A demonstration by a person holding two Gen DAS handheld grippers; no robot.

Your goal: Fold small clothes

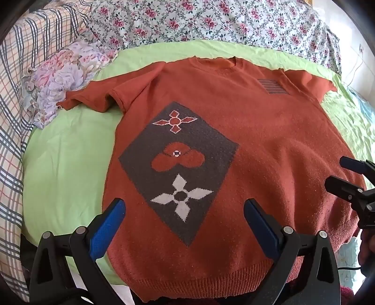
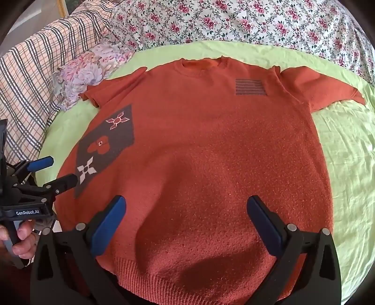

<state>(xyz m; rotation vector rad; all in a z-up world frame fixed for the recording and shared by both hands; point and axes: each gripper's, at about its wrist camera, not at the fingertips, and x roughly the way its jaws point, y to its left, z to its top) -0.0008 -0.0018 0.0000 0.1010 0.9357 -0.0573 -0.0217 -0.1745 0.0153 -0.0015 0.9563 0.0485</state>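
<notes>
Nearest our lenses, both grippers hang over the hem end of the garment: left gripper (image 1: 185,225) with its blue-padded jaws spread wide apart and holding nothing, right gripper (image 2: 186,223) likewise spread and empty. We note the bed (image 1: 68,164), covered by a light green sheet, as the largest thing in view; it carries the work. Flowered bedding (image 2: 234,21) and a plaid quilt (image 1: 14,117) are bunched along the far and left edges, with a pale floral pillow (image 1: 63,77) just beside the left sleeve. Orange knit sweater (image 2: 211,152) lies face up and spread flat on the sheet, neck away from us, short sleeves out to either side, ribbed hem (image 2: 175,281) closest to us. A grey diamond panel (image 1: 178,164) with three flower motifs sits on its left half; a small striped patch (image 2: 250,87) sits near the right shoulder. Our judgement: the knit is soft, light and limp, somewhat stretchy, with a grippy fuzzy surface, so it should not slip from the pads but will sag and drag if lifted from a single point. We judge the best holds to be edges: hem corners or a sleeve (image 2: 323,91) and the side seam below it, pinching through both layers, with both grippers lifting together to keep the fold line straight.
</notes>
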